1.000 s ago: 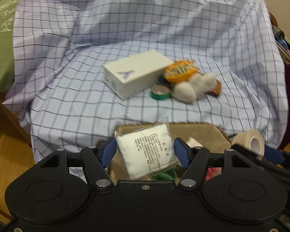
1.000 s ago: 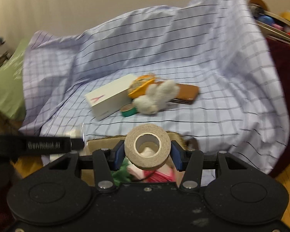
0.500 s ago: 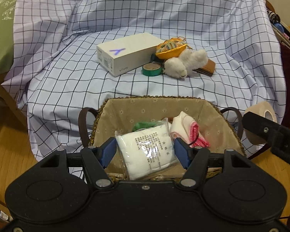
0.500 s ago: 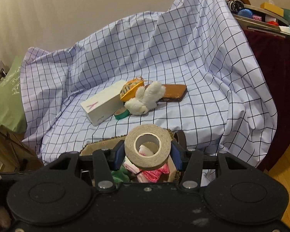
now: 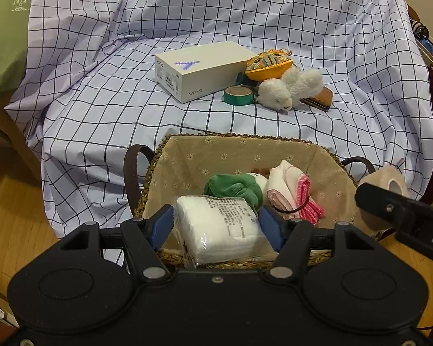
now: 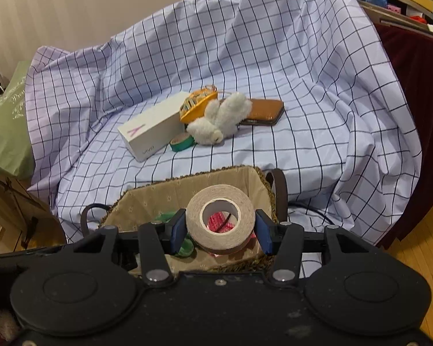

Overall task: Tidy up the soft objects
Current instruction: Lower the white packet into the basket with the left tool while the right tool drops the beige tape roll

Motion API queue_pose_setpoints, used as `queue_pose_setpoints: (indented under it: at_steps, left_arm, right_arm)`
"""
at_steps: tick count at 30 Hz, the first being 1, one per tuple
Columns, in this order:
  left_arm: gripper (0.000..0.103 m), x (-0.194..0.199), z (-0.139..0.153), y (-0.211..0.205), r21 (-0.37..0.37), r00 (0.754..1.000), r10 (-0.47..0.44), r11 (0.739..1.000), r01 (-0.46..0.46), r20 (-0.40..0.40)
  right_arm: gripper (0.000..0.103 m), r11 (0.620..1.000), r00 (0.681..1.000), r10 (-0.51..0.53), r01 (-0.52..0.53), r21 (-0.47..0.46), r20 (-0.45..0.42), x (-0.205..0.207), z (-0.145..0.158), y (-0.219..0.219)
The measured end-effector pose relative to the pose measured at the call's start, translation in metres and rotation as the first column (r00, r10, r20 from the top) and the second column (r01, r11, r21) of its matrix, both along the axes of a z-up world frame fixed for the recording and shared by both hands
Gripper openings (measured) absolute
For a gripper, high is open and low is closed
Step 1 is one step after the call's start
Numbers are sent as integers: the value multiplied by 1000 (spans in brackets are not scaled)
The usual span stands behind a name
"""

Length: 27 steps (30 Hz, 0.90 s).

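A checked sheet (image 5: 101, 109) drapes the furniture behind a lined basket (image 5: 187, 155). At six o'clock the left gripper (image 5: 216, 226) clamps a white packet (image 5: 222, 227) over the basket, which already holds a green toy (image 5: 233, 187) and pink cloth (image 5: 291, 190). At four o'clock the right gripper (image 6: 220, 230) grasps a tape roll (image 6: 220, 222). At one o'clock a white plush (image 5: 288, 89) waits unsorted.

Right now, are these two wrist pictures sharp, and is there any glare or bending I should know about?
Left wrist view: sharp; glare on the plastic of the white gauze pack; the checked sheet has grid lines bowing toward the edges. Right wrist view: also sharp, the beige tape roll crisp; the shelf at top right curves with the fisheye; dark corners in both.
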<state>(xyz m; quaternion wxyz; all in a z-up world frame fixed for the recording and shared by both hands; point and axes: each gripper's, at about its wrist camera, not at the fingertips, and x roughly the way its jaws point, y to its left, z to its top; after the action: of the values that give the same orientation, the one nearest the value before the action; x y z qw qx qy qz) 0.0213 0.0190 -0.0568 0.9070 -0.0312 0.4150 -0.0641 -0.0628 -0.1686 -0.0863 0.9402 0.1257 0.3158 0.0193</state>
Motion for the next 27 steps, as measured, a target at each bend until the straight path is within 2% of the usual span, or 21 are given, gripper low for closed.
queue_pose_setpoints:
  at_steps: [14,27]
  left_arm:
    - [61,7,2,5,-37,999,34,999,-33,22]
    - [64,4,0,4,-20,1000,19,1000,-18,14]
  right_arm:
    - [49,1000,999,5,-5,13,-37,6,-7,0]
    - [51,999,998,35,-34,15,-54,11,-10,2]
